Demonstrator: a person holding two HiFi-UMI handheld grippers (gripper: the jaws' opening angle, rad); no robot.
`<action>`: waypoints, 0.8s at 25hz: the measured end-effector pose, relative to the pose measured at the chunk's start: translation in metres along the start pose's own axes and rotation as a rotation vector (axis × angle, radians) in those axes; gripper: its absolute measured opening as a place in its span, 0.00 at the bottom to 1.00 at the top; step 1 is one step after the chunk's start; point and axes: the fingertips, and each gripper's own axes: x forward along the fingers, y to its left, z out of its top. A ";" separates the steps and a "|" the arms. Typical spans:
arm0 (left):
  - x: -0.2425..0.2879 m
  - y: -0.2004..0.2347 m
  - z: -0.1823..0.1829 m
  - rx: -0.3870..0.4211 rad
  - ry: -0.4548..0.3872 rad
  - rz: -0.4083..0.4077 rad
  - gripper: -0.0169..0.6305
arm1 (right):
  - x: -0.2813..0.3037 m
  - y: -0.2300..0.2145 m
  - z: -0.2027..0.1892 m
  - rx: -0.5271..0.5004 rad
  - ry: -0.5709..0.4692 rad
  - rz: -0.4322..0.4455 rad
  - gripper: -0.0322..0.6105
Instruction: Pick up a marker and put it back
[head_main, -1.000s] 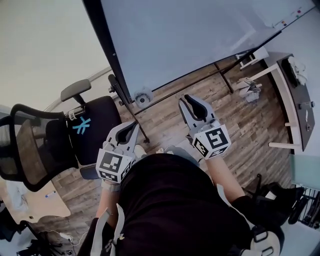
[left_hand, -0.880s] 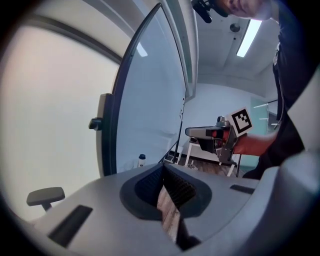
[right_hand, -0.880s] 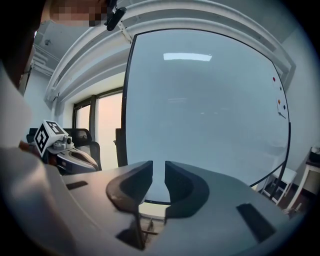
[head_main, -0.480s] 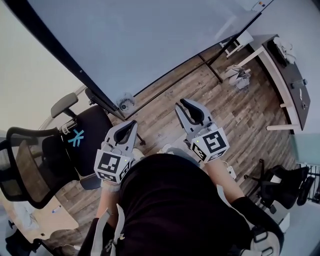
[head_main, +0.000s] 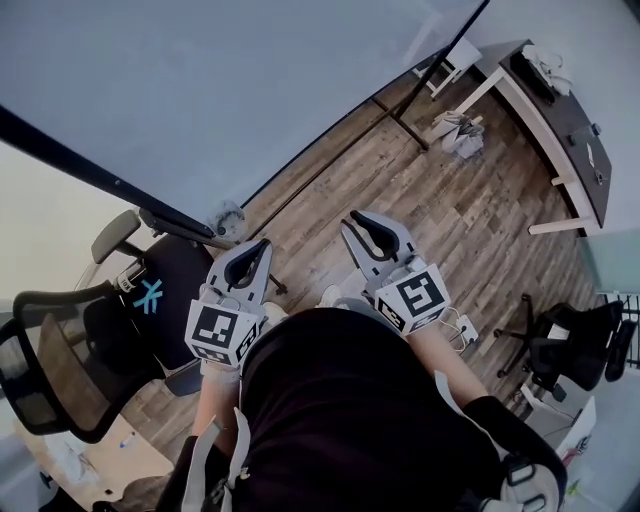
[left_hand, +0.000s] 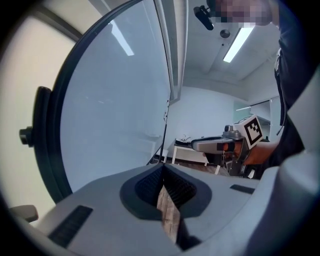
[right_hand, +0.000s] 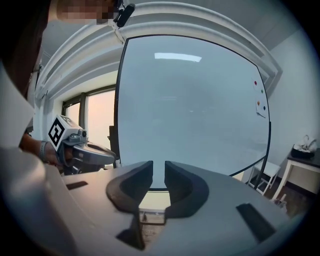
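No marker shows in any view. A large whiteboard on a black frame stands ahead of me; it also fills the right gripper view. Two small coloured dots sit near its right edge. My left gripper is held low in front of my body, its jaws meeting at the tips with nothing between them. My right gripper is beside it, pointed at the board, its jaws a narrow gap apart and empty. Each gripper appears in the other's view: the right gripper and the left gripper.
A black mesh office chair stands at my left on the wooden floor. A dark desk on white legs is at the far right, with a black chair nearer. The board's stand legs reach across the floor.
The head view has swung so the whiteboard fills more of the frame and the chair has slid down-left. Both grippers hold about the same pose.
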 end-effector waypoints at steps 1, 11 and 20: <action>0.003 -0.002 0.001 0.003 0.000 -0.006 0.04 | -0.003 -0.002 -0.001 0.004 0.002 -0.006 0.18; 0.030 -0.019 0.009 0.023 0.001 -0.054 0.04 | -0.025 -0.021 -0.014 0.022 0.016 -0.045 0.17; 0.038 -0.030 0.014 0.038 0.002 -0.063 0.04 | -0.036 -0.039 -0.014 0.048 -0.004 -0.073 0.17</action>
